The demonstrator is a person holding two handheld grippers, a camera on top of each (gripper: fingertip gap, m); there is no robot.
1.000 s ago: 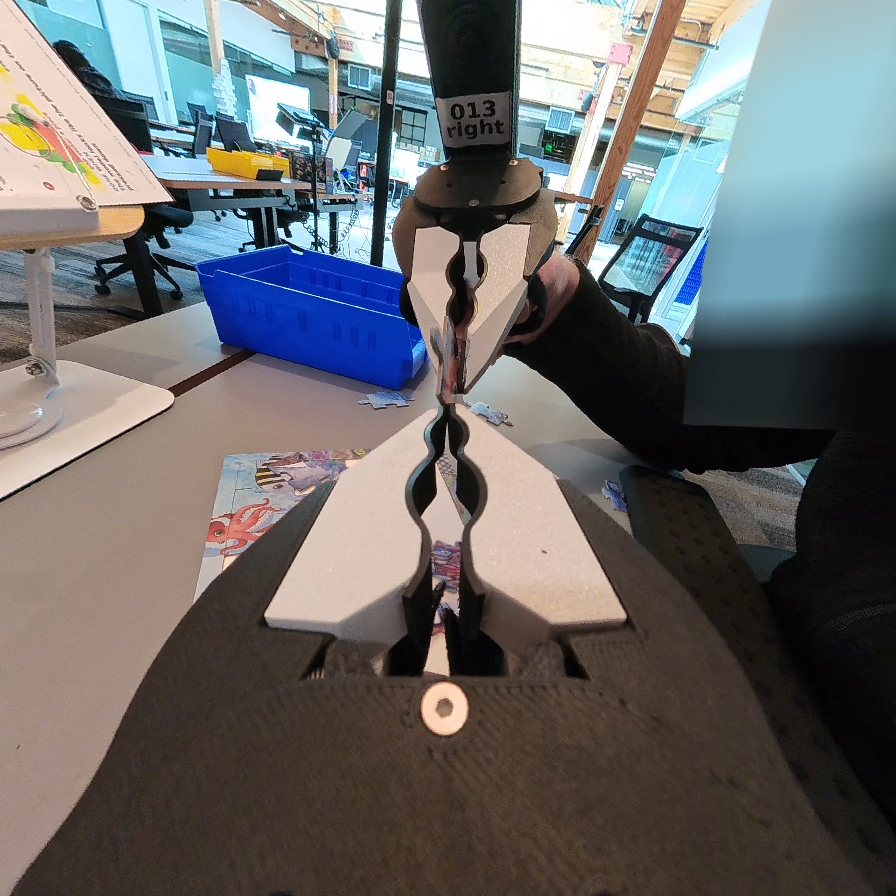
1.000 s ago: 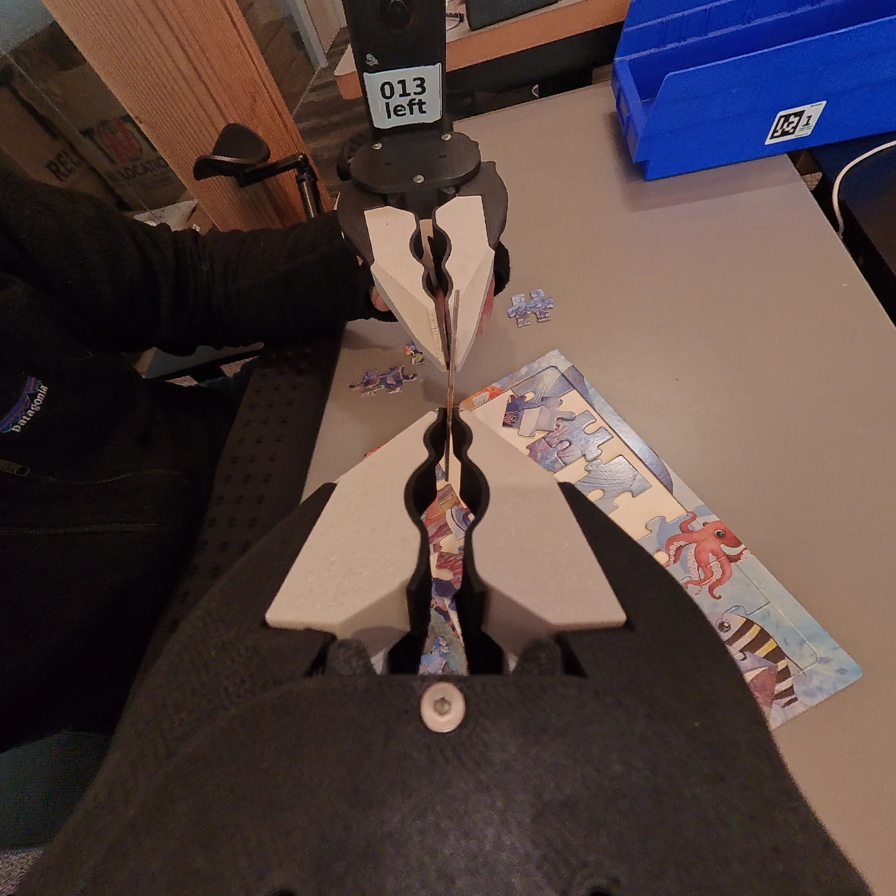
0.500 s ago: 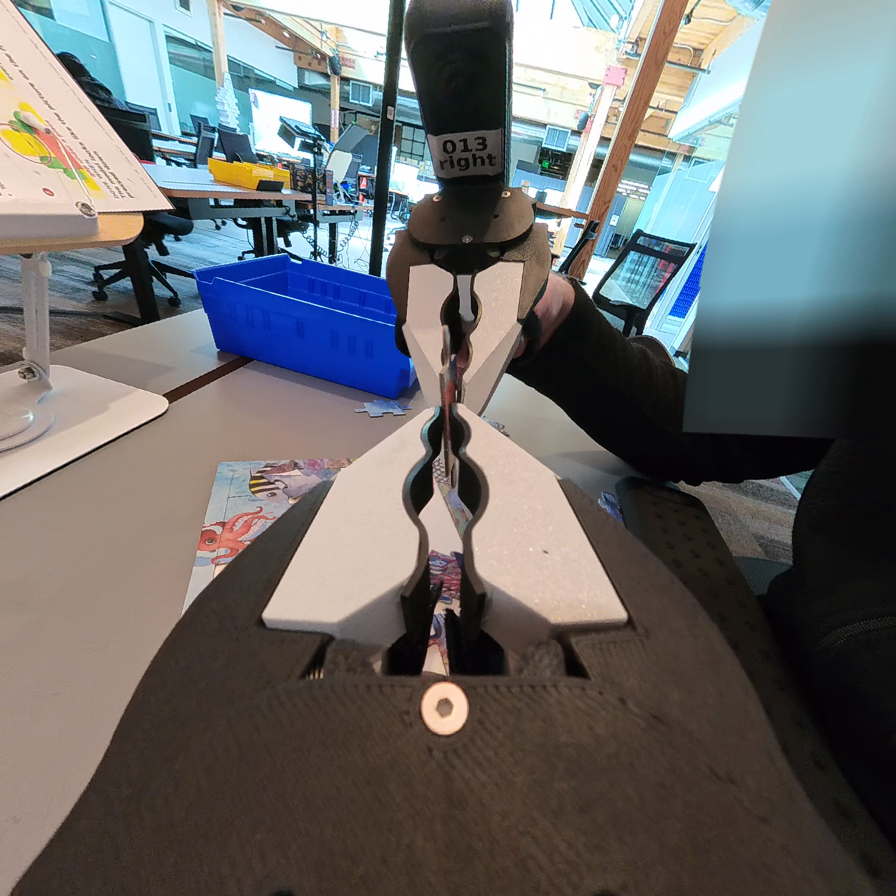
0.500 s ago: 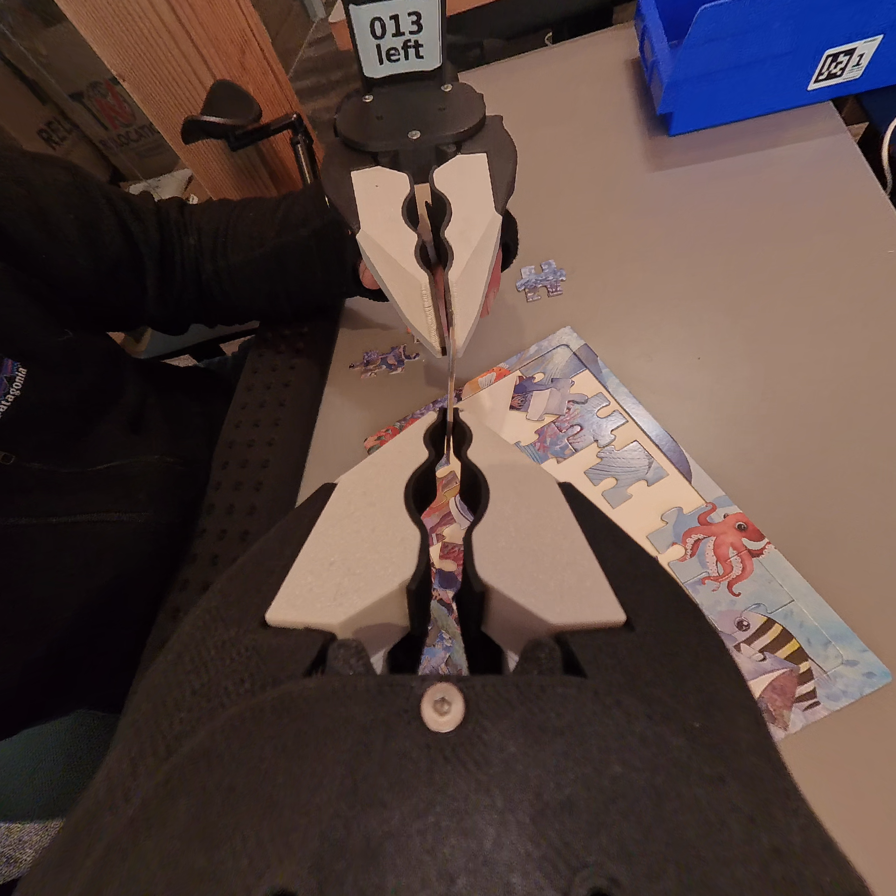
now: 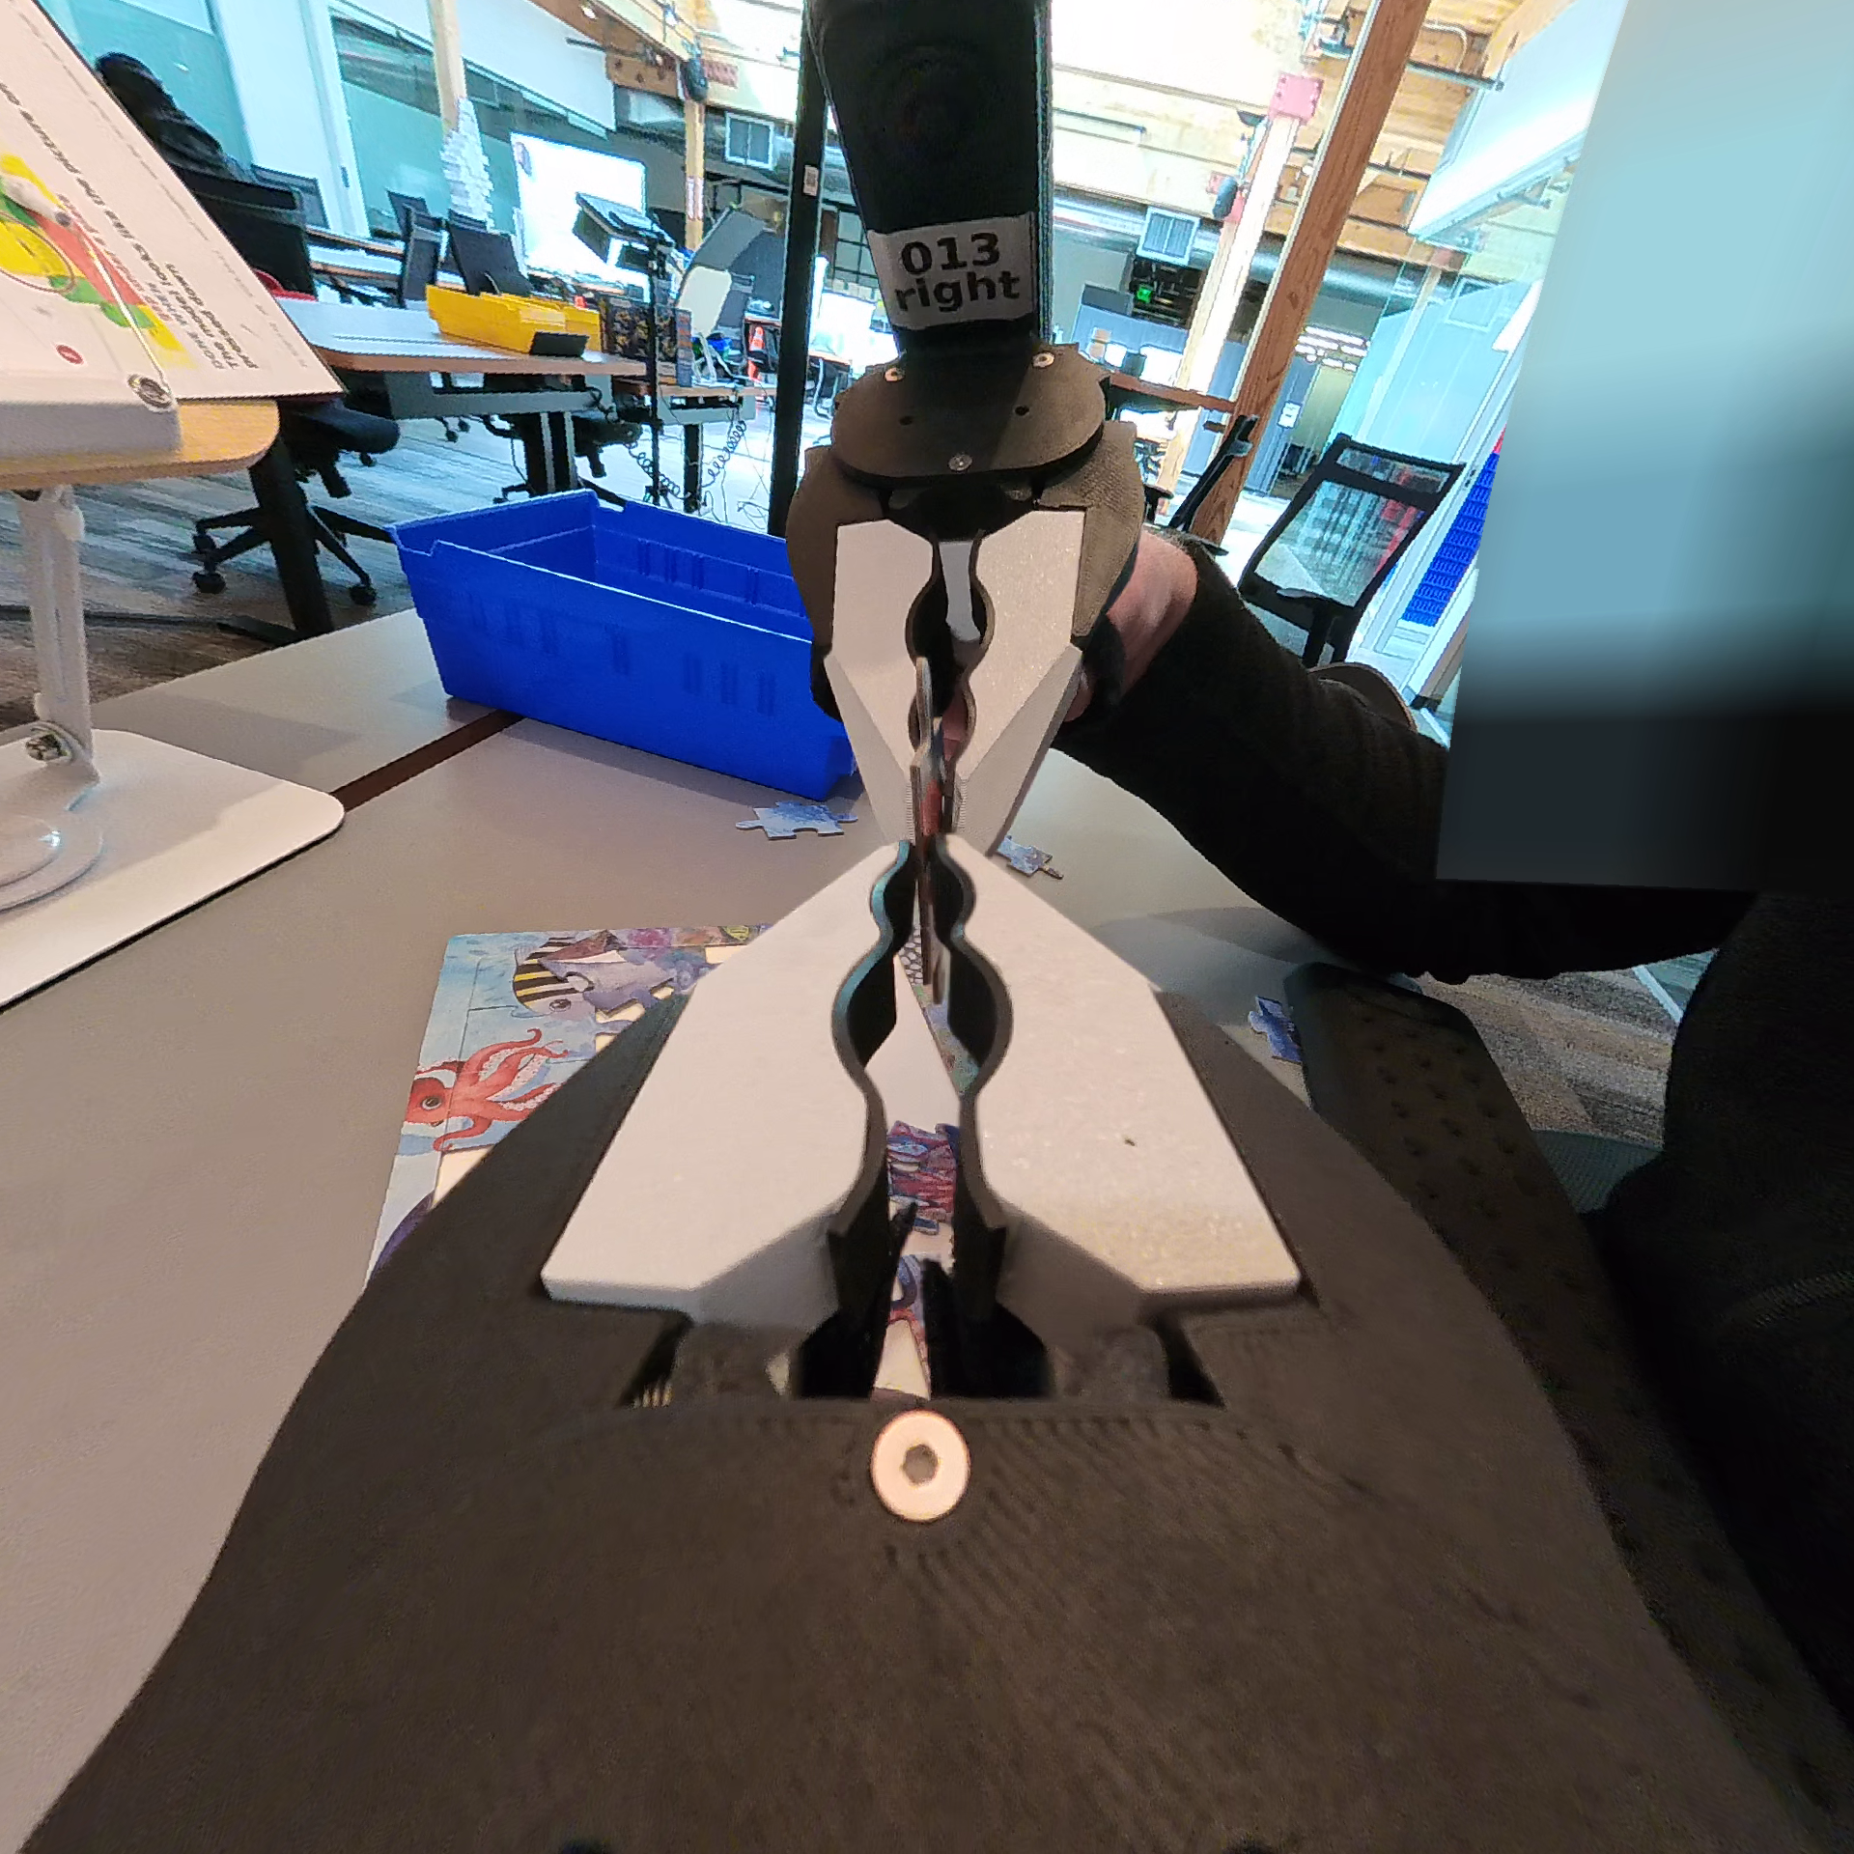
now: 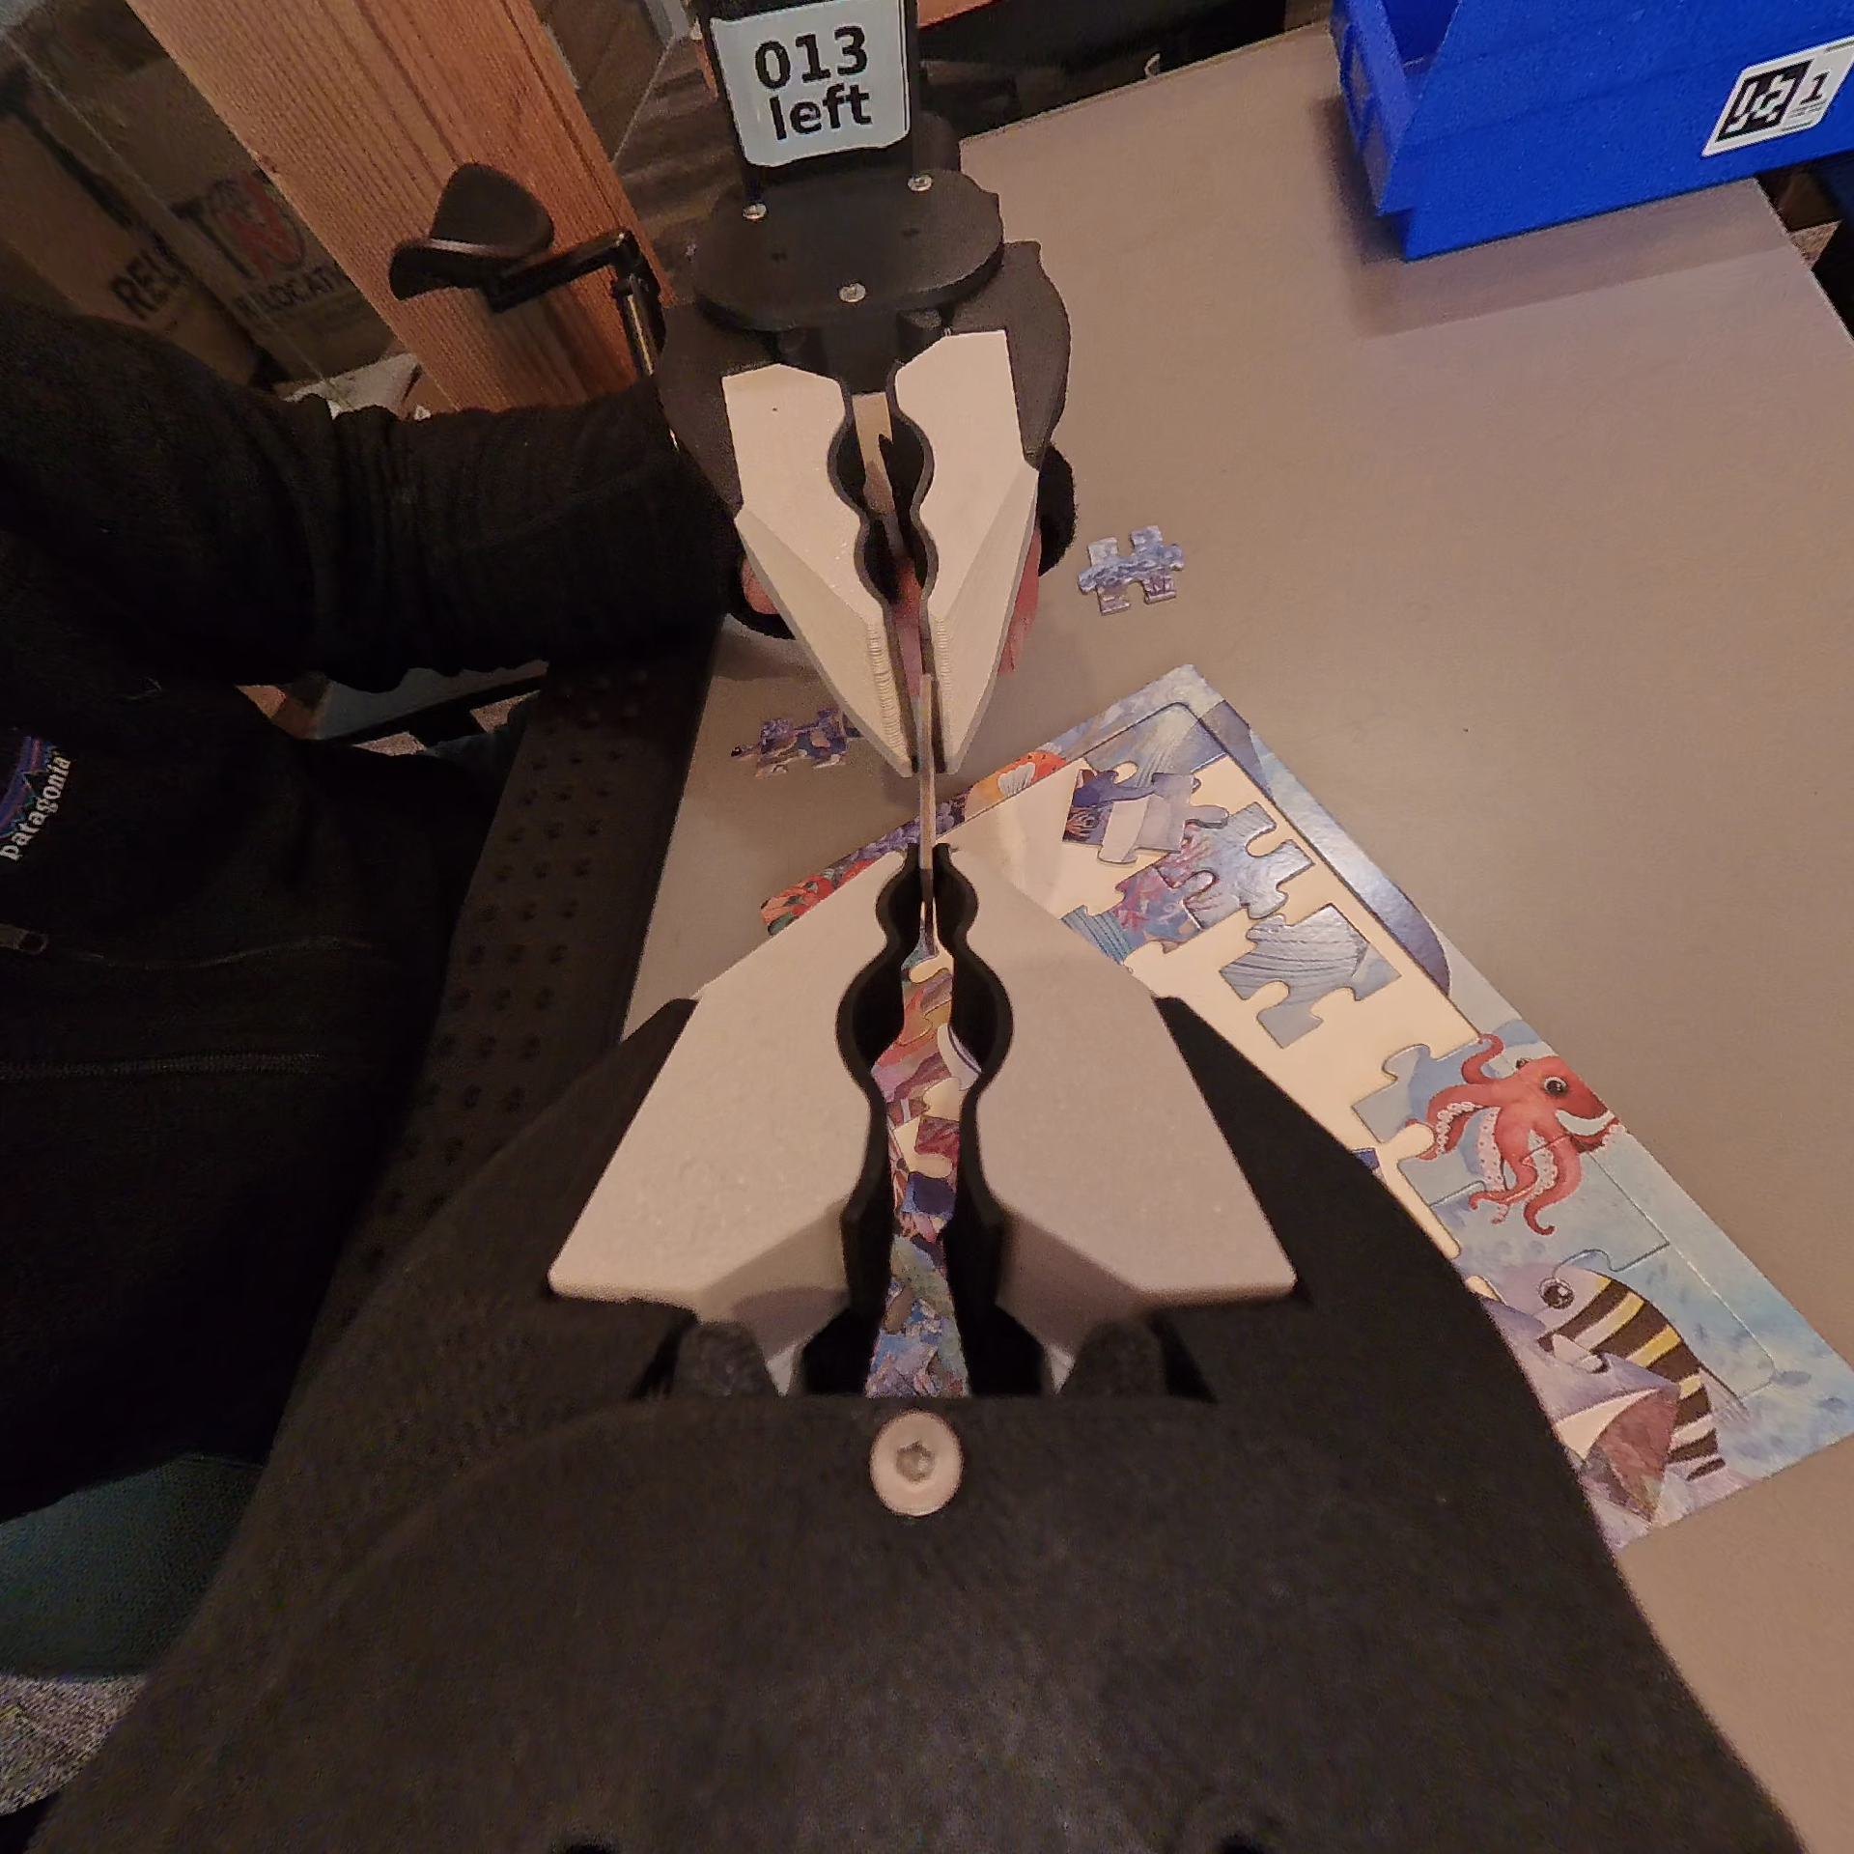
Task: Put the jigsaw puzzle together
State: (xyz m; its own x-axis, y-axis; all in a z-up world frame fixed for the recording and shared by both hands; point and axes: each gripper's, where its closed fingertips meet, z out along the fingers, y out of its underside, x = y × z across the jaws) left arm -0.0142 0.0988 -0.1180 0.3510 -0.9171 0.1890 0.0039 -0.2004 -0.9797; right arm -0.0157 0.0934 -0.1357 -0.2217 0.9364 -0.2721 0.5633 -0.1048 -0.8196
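Note:
My left gripper (image 5: 923,853) and right gripper (image 6: 928,853) meet tip to tip above the puzzle board (image 6: 1505,1013), which also shows in the left wrist view (image 5: 472,1003). Both are shut on a thin jigsaw piece (image 6: 928,813) seen edge-on. It spans the small gap between the two sets of tips and also shows in the left wrist view (image 5: 928,783). I cannot tell whether it is one piece or two overlapping. The board has an octopus, a striped fish, a few fitted pieces and bare cream slots.
Loose pieces lie on the grey table: one beyond the board (image 6: 1129,567), one near the table edge (image 6: 798,742). A blue bin (image 5: 602,642) stands at the back. A white stand base (image 5: 150,833) is at the left. A black chair armrest (image 6: 522,953) is beside the table. The grippers are tip to tip, or close to it.
The two grippers have drawn a little closer together and their tips now nearly touch. Both stay shut on the edge-on piece above the board.

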